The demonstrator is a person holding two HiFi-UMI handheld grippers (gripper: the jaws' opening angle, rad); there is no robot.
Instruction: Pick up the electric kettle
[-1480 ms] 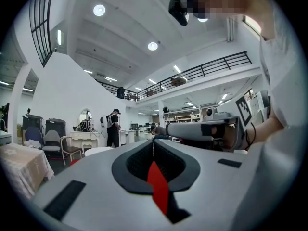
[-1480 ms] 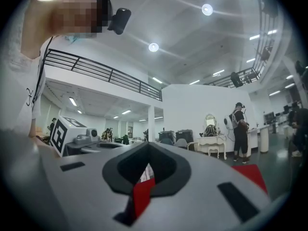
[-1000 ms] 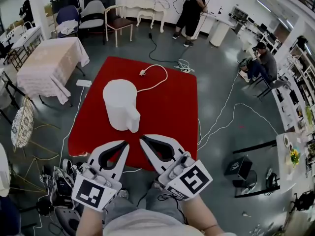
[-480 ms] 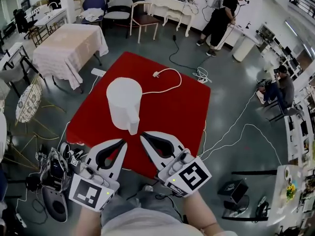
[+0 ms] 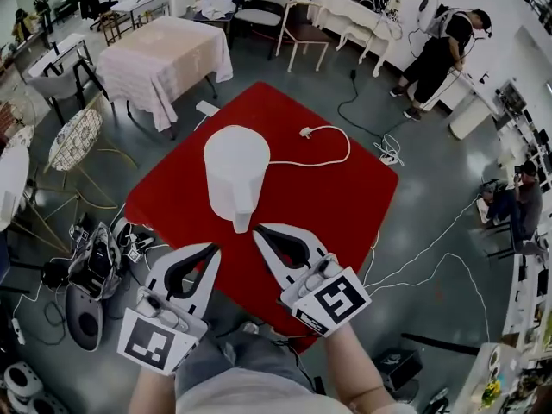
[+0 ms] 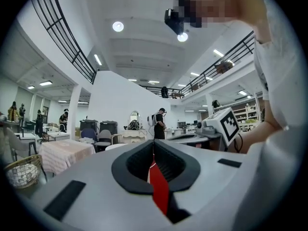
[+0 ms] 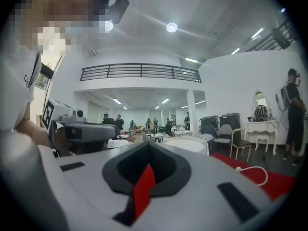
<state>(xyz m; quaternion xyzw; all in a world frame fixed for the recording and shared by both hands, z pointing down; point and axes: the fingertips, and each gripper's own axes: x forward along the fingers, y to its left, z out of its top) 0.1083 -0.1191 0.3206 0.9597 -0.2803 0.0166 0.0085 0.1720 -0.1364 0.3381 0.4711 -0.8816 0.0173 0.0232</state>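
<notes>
A tall white electric kettle [image 5: 235,172] stands upright on a square table covered in red cloth [image 5: 345,205], a little toward the table's left half in the head view. Its handle [image 5: 242,216] runs down the side that faces the person. A thin white power cord [image 5: 338,157] loops from the kettle across the red cloth, and its plug [image 5: 305,132] lies near the far edge.

Both tools hang at the table's near edge, with their tips angled in toward the kettle. The left tool [image 5: 215,249] is clenched: in the left gripper view its black pads meet at the tip [image 6: 153,145], and only a strip of red cloth shows through the loop behind them. It grips nothing and sits apart from the kettle, below and to the left of the handle. The right tool [image 5: 258,230] is likewise clenched and empty; in the right gripper view its jaws meet at the front [image 7: 147,145]. Its tip lies just beside the lower end of the handle, with a narrow gap showing in the head view.

Around the table, the grey floor [image 5: 414,145] carries loose cables. A table under a pale cloth [image 5: 164,59] stands beyond the kettle at the left, and a person in dark clothes [image 5: 442,52] stands at the far right.
</notes>
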